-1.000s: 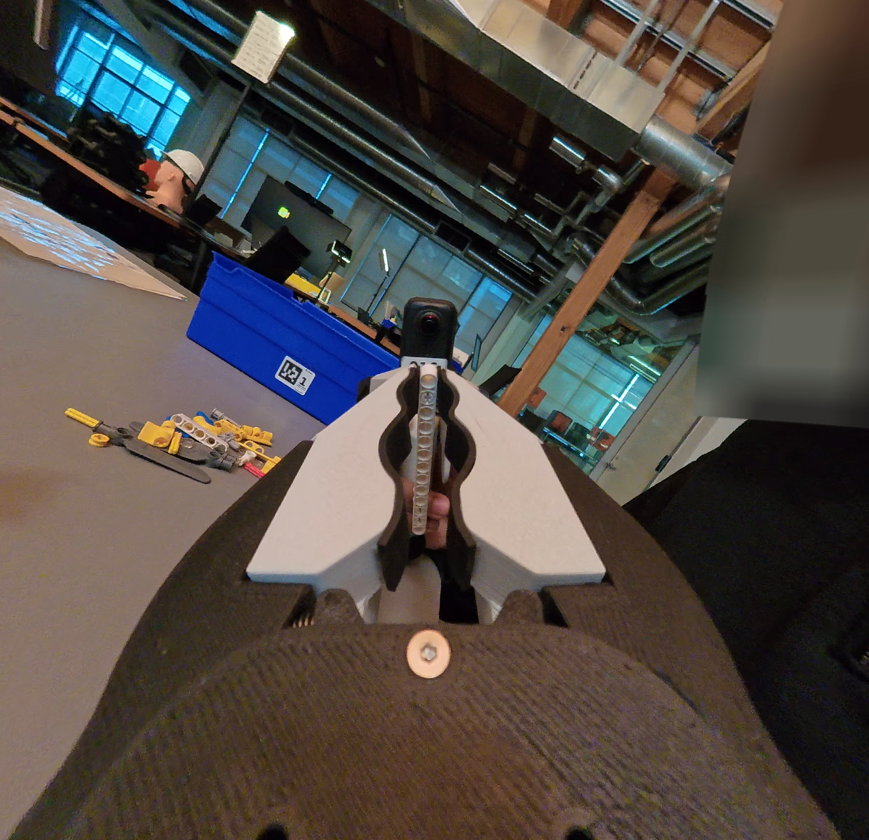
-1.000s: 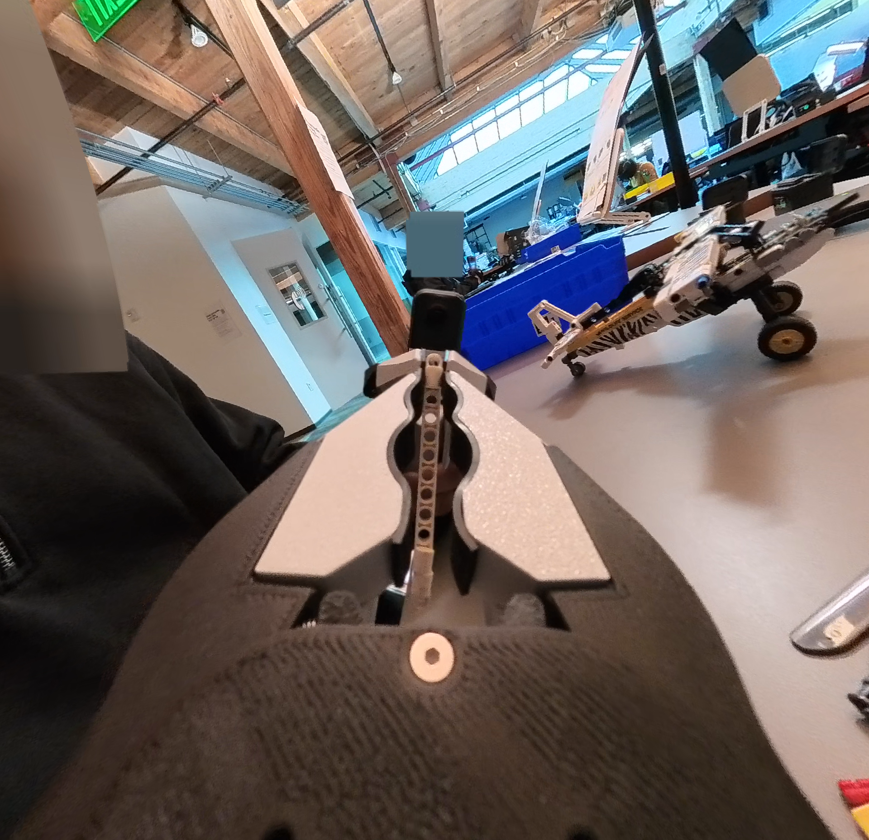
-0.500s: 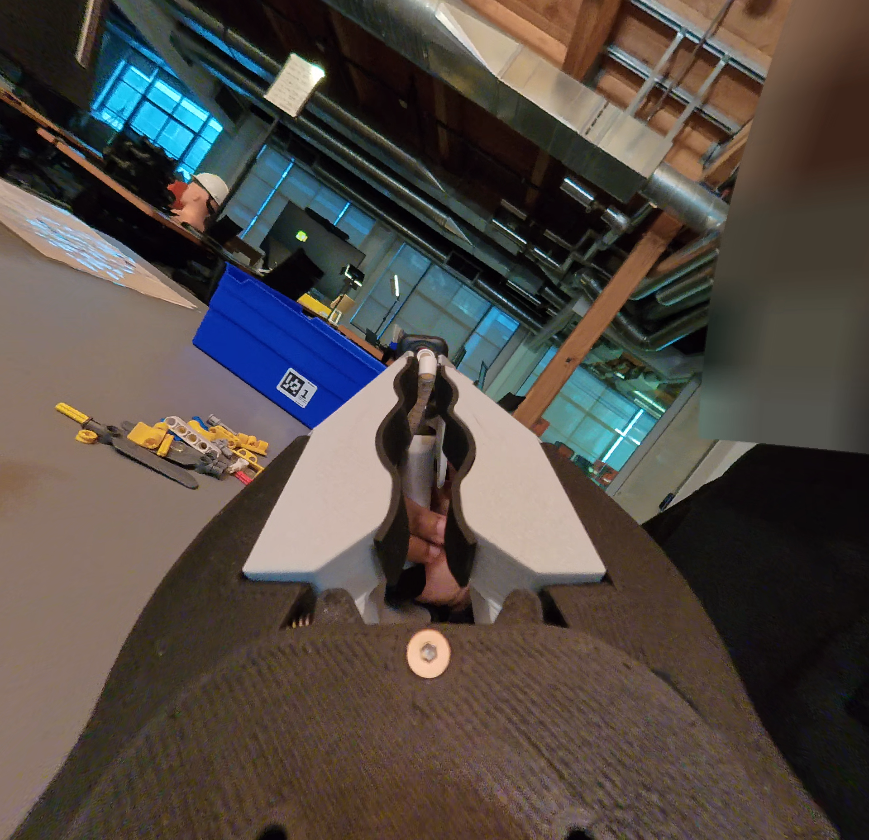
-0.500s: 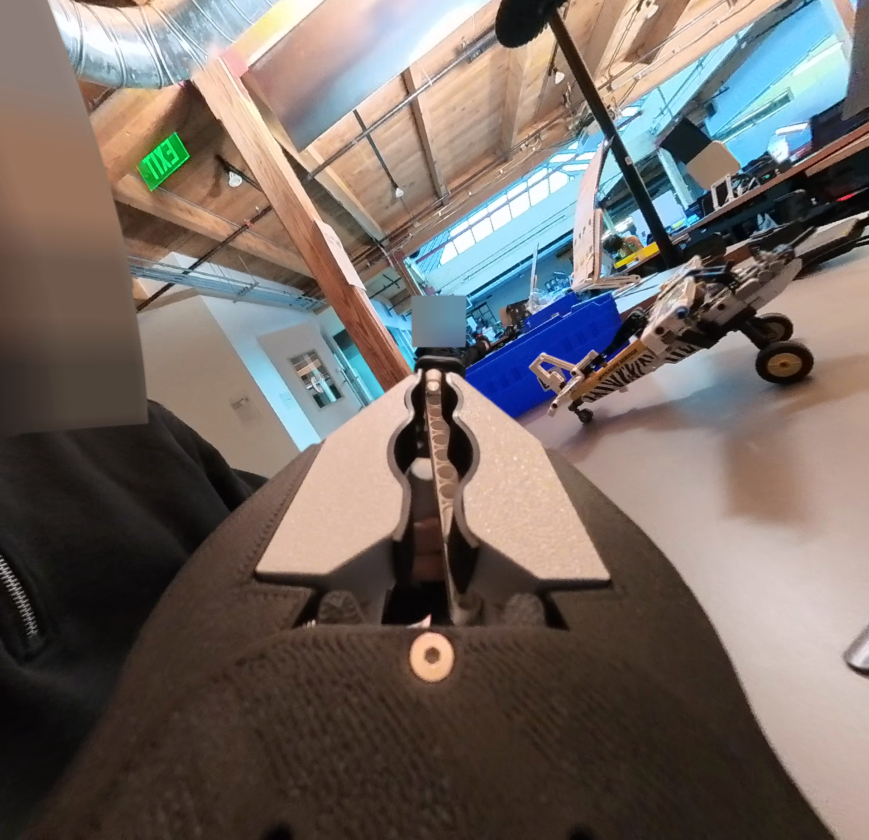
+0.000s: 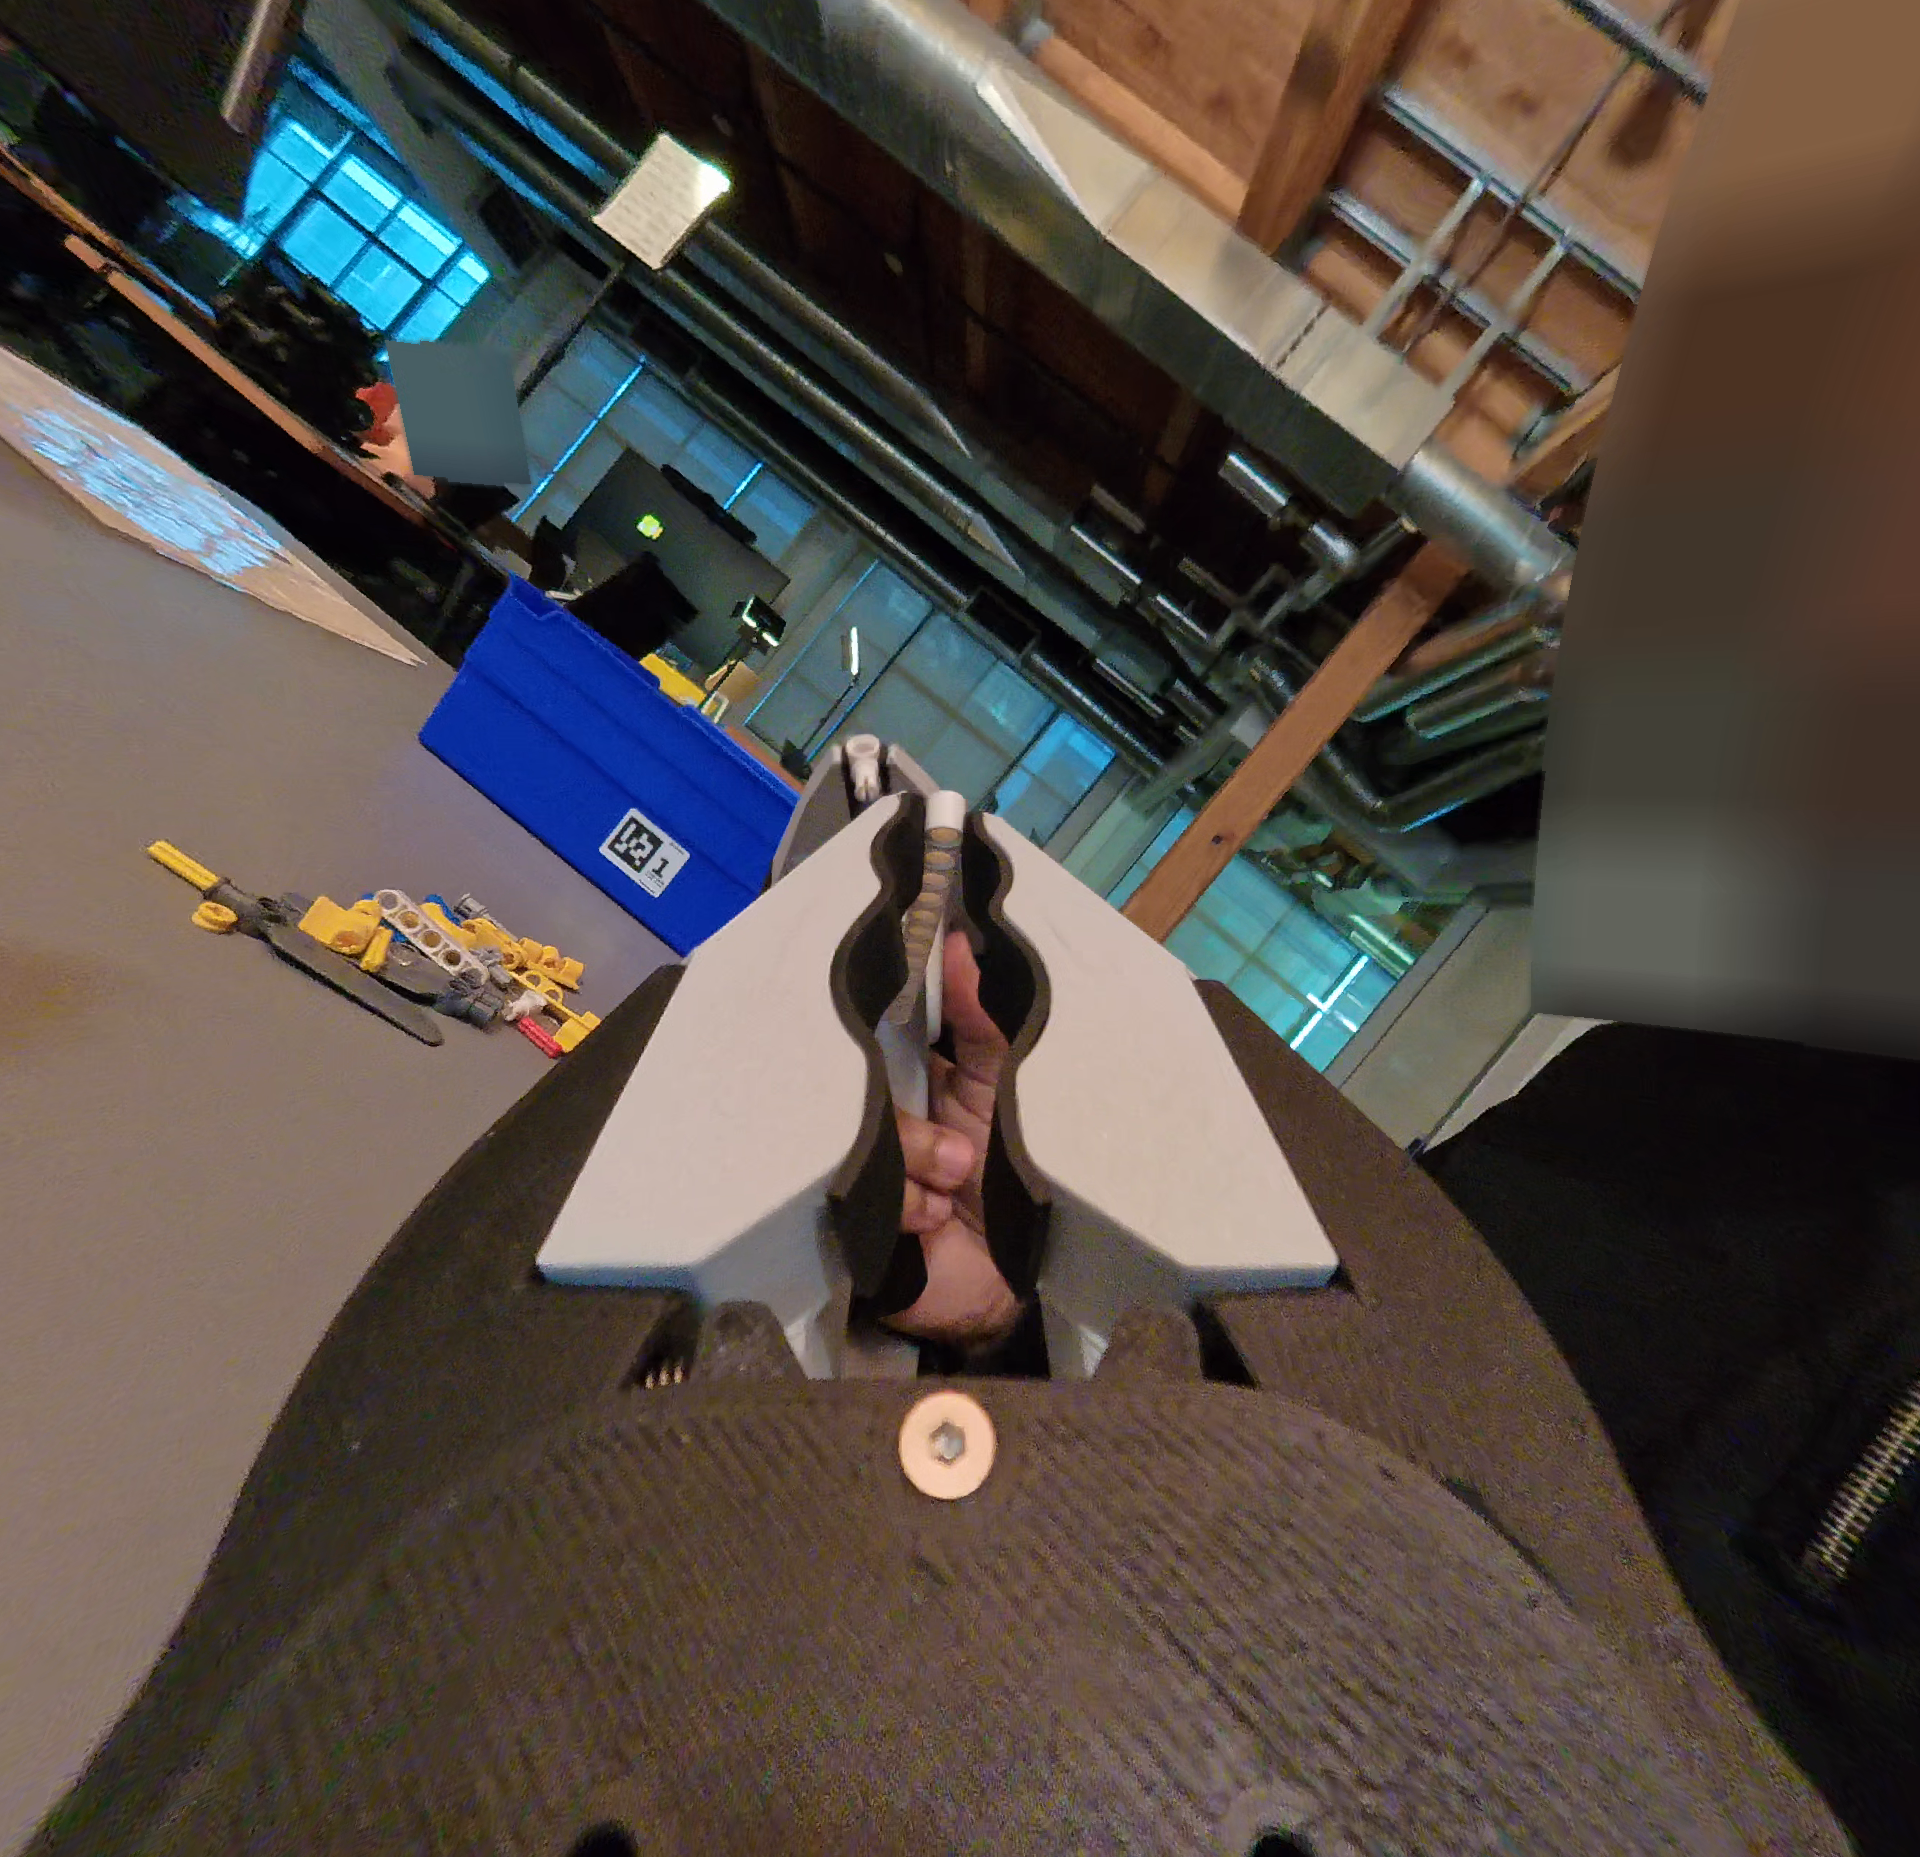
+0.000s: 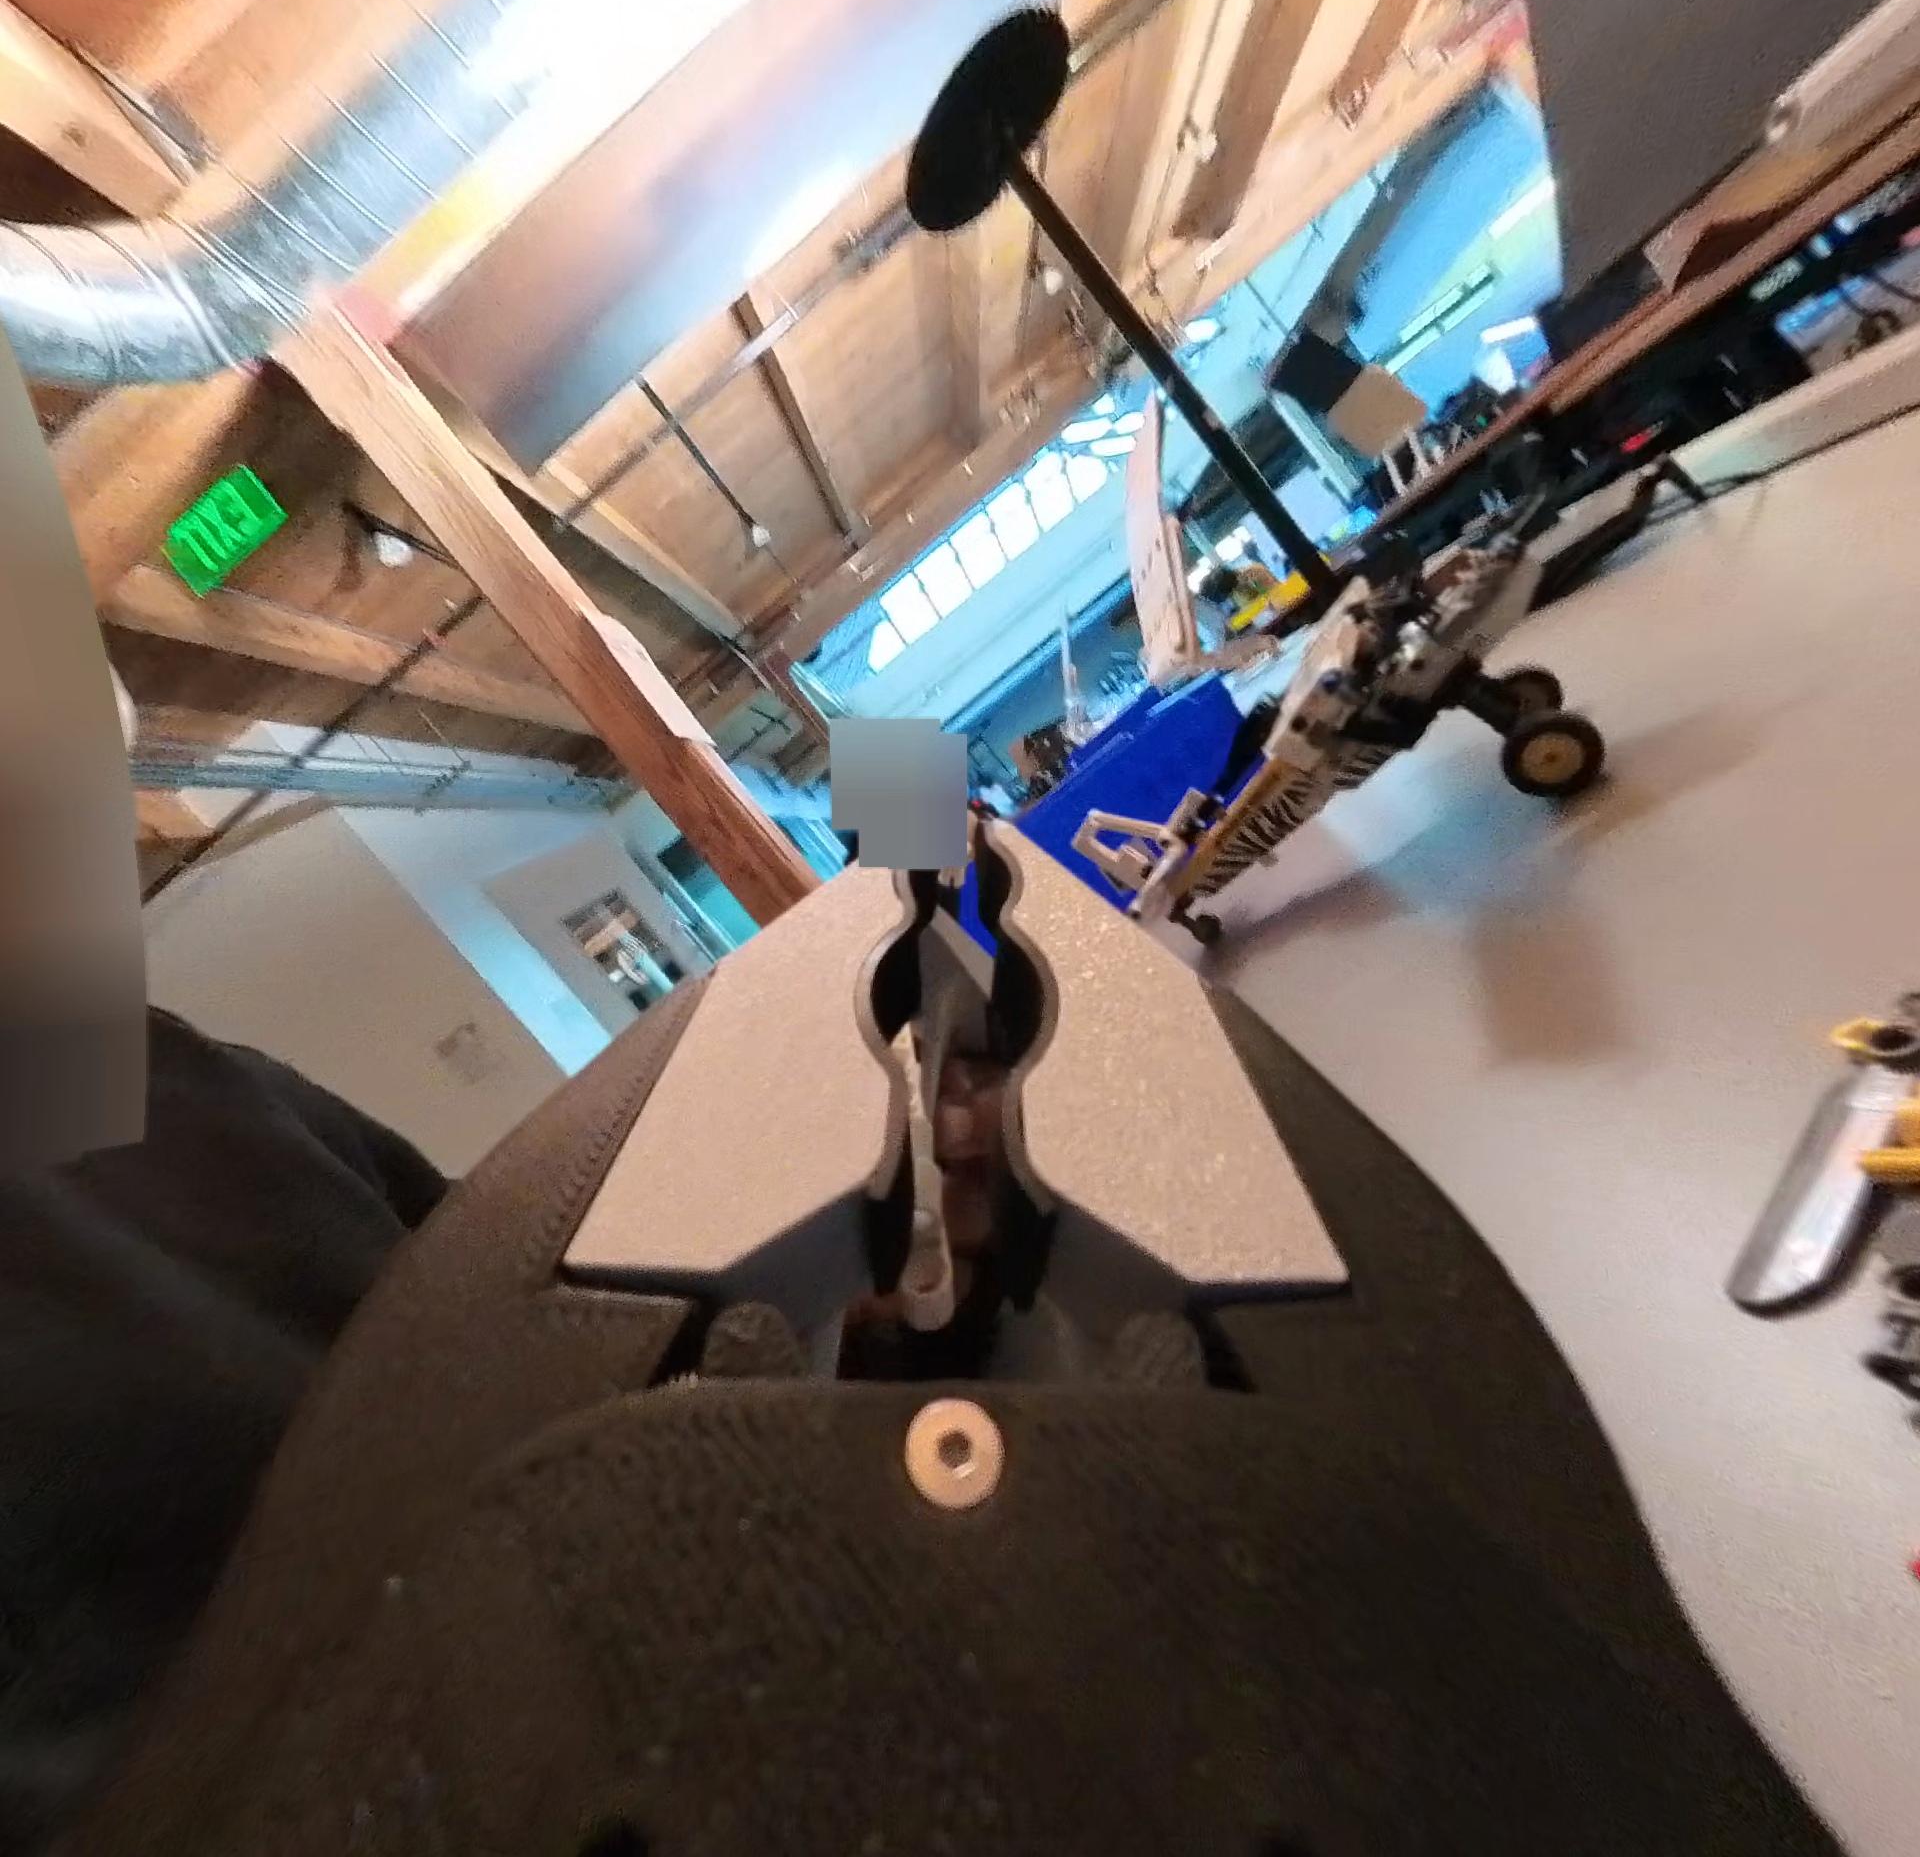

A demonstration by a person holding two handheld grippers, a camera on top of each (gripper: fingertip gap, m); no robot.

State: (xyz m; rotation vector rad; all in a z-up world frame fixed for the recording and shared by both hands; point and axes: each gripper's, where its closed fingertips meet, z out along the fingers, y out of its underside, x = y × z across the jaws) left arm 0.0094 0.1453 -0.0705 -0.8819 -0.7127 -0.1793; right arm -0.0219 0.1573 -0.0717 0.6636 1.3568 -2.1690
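My left gripper [image 5: 943,820] is raised above the grey table [image 5: 156,1080]. It is shut on a light grey beam with holes [image 5: 925,914], which runs edge-on from the fingertips back between the pads. A hand shows behind the fingers. My right gripper [image 5: 862,768] faces it just beyond the tips, pinching a small white connector [image 5: 860,753]. In the right wrist view my right gripper [image 6: 951,862] has its tips partly behind a blurred patch. The beam [image 6: 925,1215] shows through the gap lower down.
A blue bin [image 5: 582,727] stands on the table, with a pile of yellow and grey building parts [image 5: 416,945] in front of it. A wheeled brick-built model [image 6: 1382,685] stands at the right, near a black stand pole [image 6: 1143,332]. A grey blade-like part [image 6: 1818,1215] lies nearer. The grippers are tip to tip, or close to it.
Both grippers have tilted up and rolled. The beam, face-on between the fingers a second ago, now sits edge-on in my left gripper's tips. My right gripper has drawn slightly off to the left.
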